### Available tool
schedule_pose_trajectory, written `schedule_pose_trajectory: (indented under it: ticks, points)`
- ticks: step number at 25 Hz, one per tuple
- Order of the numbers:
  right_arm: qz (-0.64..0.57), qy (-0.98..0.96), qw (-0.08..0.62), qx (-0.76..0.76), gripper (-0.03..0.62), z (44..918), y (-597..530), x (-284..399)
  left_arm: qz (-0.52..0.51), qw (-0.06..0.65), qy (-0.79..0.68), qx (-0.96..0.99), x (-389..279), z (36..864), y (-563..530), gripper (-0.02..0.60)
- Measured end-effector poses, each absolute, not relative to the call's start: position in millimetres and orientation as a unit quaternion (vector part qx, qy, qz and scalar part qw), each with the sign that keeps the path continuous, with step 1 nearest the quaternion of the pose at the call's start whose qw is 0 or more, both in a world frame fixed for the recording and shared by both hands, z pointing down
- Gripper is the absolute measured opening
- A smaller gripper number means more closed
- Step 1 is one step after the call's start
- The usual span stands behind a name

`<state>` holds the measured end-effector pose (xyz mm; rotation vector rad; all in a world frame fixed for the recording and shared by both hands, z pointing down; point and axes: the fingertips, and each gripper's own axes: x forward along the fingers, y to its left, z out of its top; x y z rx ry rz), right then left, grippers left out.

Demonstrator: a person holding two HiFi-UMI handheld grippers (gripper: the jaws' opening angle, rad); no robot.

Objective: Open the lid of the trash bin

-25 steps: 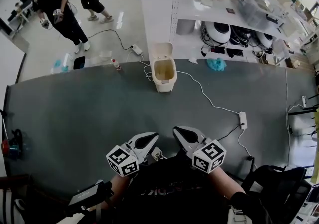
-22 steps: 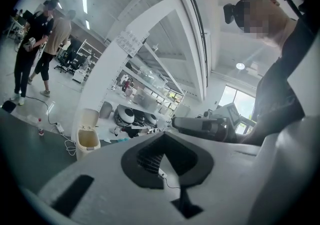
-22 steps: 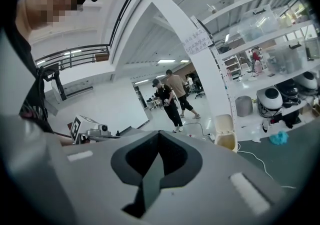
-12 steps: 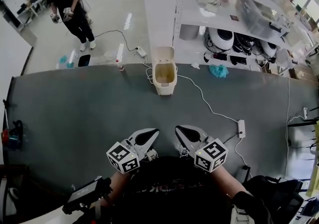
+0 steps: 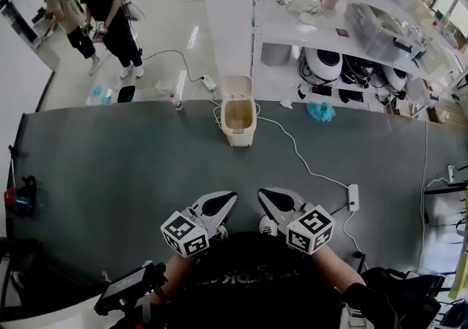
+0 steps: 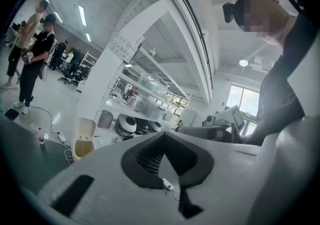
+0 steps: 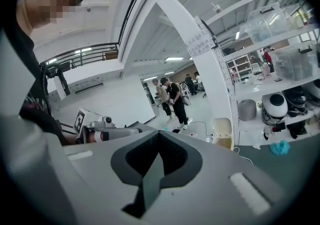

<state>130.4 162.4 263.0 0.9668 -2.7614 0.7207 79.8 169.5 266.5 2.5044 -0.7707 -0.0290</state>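
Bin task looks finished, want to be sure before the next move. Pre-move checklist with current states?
1. Cream plastic trash bin upright at the far edge of the dark grey table: ok.
2. Its lid raised, inside showing: ok, already open.
3. Left gripper shut, nothing between its jaws: ok.
4. Right gripper shut, empty: ok.
5. Both grippers far from the bin, near the person's body: ok.
6. White cable clear of the bin: cannot tell.
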Motion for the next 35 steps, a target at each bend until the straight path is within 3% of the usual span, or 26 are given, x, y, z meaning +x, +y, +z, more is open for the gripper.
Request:
schedule_pose_trajectory:
  ticks: [35]
  points:
    - [0.248, -0.916, 0.056, 0.311, 0.008, 269.2, 157.5, 117.3, -0.003, 0.262, -0.292, 0.920, 69.4, 266.7, 159.5, -0.002]
